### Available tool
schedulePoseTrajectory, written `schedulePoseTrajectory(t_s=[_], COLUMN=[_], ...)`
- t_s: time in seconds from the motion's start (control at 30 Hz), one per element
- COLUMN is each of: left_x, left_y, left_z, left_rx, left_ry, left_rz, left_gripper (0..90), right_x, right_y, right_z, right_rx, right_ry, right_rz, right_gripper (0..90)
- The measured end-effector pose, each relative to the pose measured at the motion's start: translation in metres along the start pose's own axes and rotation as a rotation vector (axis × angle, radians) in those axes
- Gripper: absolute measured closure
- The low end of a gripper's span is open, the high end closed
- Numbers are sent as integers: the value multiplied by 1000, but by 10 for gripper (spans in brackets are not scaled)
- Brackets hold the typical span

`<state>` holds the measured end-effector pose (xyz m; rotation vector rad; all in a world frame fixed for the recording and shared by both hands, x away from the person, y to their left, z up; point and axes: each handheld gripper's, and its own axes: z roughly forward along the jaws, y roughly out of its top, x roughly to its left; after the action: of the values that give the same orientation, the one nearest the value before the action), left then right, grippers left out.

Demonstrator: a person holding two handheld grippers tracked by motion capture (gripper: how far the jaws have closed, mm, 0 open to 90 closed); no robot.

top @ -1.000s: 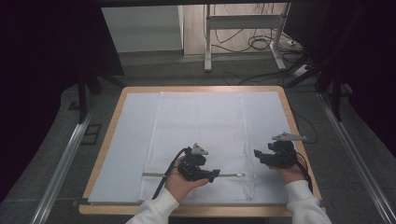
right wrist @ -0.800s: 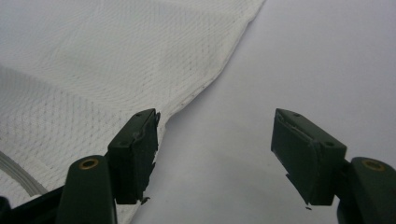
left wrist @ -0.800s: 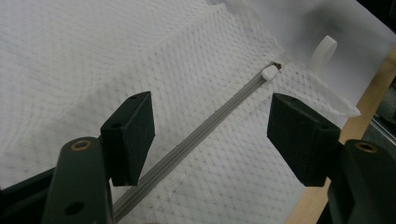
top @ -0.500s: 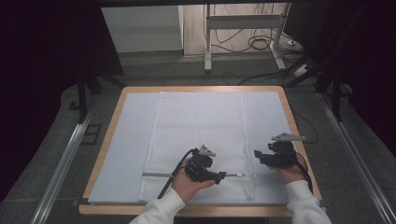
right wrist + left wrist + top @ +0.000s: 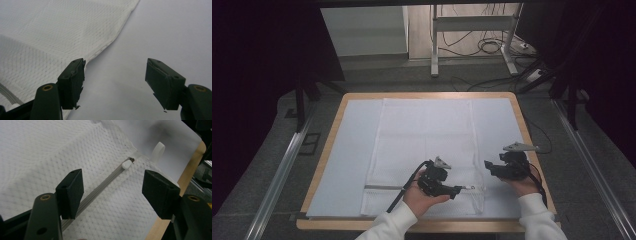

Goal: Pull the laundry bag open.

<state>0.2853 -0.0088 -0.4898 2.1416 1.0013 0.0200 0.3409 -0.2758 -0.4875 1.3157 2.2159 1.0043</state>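
A white mesh bag (image 5: 427,135) lies flat on a pale sheet (image 5: 347,155) on the wooden table (image 5: 422,95). A grey zipper (image 5: 382,187) runs across the bag's near end to a white slider (image 5: 126,164). A white loop tab (image 5: 158,150) lies just past the slider. My left gripper (image 5: 457,190) is over the zipper with its jaws pointing right, open, the track (image 5: 100,188) passing between them untouched. At the bag's right edge (image 5: 112,42) my right gripper (image 5: 488,167) is open, holding nothing, over the bare sheet (image 5: 162,32).
Metal rails run along both sides of the table (image 5: 282,170) (image 5: 592,170). Behind the table are a stand's legs (image 5: 434,55) and loose cables (image 5: 492,45) on the floor. The table's near wooden edge (image 5: 337,225) is close to the person's sleeves.
My left hand has slid to the right along the zipper, closer to the slider and the right gripper. The right hand has stayed put.
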Motion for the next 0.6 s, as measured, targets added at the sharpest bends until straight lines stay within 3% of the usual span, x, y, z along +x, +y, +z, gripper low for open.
schedulePoseTrajectory(t_s=[0.47, 0.6], left_x=[-4, -4], left_y=[6, 8], left_z=[14, 19], left_rx=[15, 22], left_ry=[-42, -73], left_rz=[-26, -43], left_gripper=[377, 403], right_x=[-1, -1], right_y=[-1, 0], right_z=[0, -1], right_rx=[1, -4], right_ry=[-5, -9], right_rz=[-3, -3], right_gripper=[309, 308])
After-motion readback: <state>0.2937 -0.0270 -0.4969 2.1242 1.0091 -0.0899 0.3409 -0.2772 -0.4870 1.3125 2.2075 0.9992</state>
